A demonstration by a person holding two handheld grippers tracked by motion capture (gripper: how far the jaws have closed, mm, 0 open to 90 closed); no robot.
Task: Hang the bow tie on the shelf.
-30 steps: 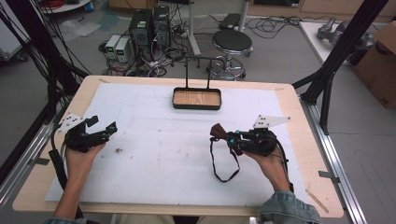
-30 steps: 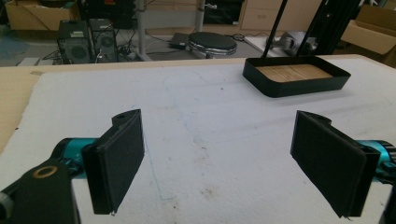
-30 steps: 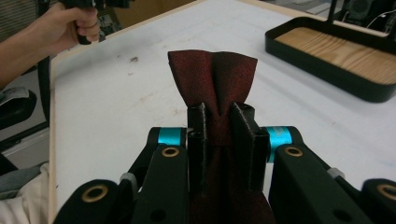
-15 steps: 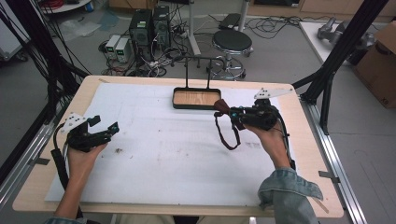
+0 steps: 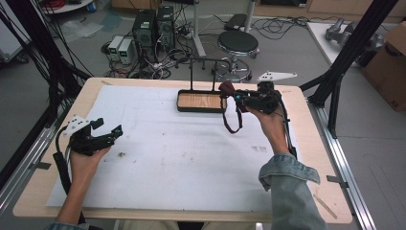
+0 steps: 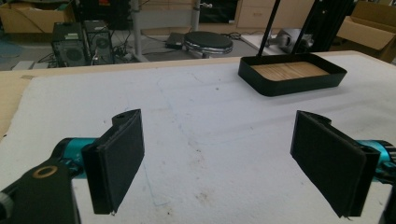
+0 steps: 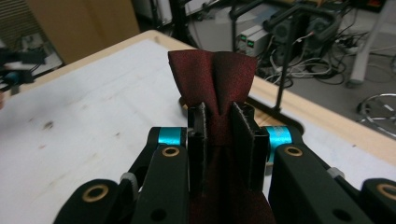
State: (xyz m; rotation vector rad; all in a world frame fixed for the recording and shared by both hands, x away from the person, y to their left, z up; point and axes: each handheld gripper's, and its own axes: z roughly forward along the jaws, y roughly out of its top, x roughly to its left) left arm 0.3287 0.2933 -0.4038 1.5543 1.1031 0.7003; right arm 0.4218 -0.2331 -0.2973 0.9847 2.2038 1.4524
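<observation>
1. Two grippers are in my hands — my right gripper is raised over the right end of the shallow black tray with a wooden floor, its jaws pinched tight on a dark red fabric bow tie.
2. From the tie, a dark strap loop hangs down just beside the tray, above the white table cover.
3. My left gripper rests low at the cover's left side, well apart from the tray — its jaws spread wide, holding nothing.
</observation>
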